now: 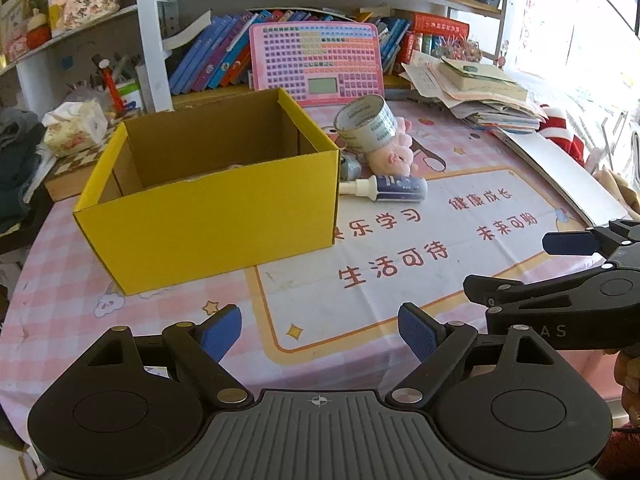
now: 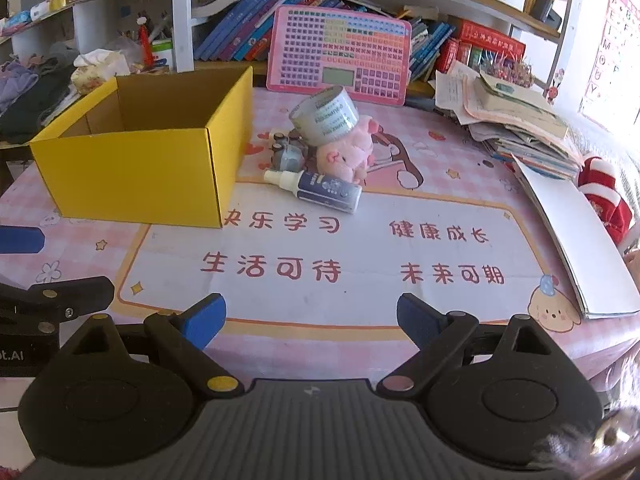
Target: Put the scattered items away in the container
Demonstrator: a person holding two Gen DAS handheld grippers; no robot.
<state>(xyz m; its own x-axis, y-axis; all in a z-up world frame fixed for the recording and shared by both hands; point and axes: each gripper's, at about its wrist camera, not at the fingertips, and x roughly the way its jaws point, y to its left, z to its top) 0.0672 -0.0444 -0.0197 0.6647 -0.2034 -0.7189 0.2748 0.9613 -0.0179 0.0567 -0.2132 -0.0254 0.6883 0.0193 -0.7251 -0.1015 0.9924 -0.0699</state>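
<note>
An open yellow cardboard box (image 1: pixel 208 216) (image 2: pixel 132 172) stands on the left of the table. Just right of it lie a roll of tape (image 1: pixel 366 122) (image 2: pixel 325 116) leaning on a pink plush pig (image 1: pixel 390 152) (image 2: pixel 344 152), a small grey toy (image 2: pixel 286 154) (image 1: pixel 350 166), and a white-and-blue spray bottle (image 1: pixel 394 188) (image 2: pixel 320 190) on its side. My left gripper (image 1: pixel 320 332) is open and empty, low at the near edge. My right gripper (image 2: pixel 310 320) is open and empty, also near the front edge. Something pale shows inside the box in the left wrist view.
A pink toy keyboard (image 1: pixel 320 60) (image 2: pixel 340 52) leans on the shelf of books behind. A pile of papers and books (image 2: pixel 516 120) and a white board (image 2: pixel 580 240) lie at the right. A tissue pack (image 1: pixel 76 126) sits left of the box.
</note>
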